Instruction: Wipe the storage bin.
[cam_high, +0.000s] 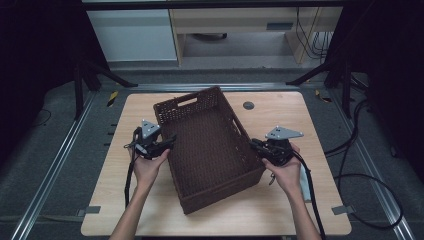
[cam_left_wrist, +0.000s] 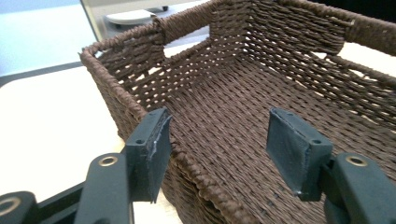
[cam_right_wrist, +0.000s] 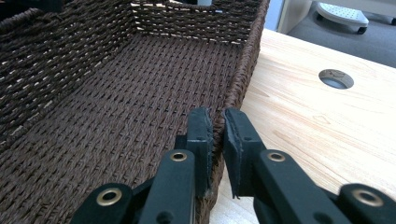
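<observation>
Dark brown rectangular woven wicker basket (cam_high: 210, 150) sits skewed on the pale wood-grain counter (cam_high: 280, 210), near the middle, long axis running from far left to near right; it has cut-out handle slots in the end and side walls, and tight rope-like ribbing on floor and walls. Left hand-held gripper (cam_high: 167, 142), black with a grey three-cornered plate on top, is at the basket's left long wall; in the left gripper view (cam_left_wrist: 217, 149) the flat matte jaws stand wide apart, straddling the braided rim, one outside, one over the interior, pads not pressing, so released. Right hand-held gripper (cam_high: 256, 145) is at the right long wall; in the right gripper view (cam_right_wrist: 217, 140) its jaws are clenched on the thin woven wall, one pad inside, one outside, rim pinched between. A round grey grommet hole (cam_right_wrist: 335, 78) sits in the counter beyond the basket's right side. Black cables trail from both grippers.
</observation>
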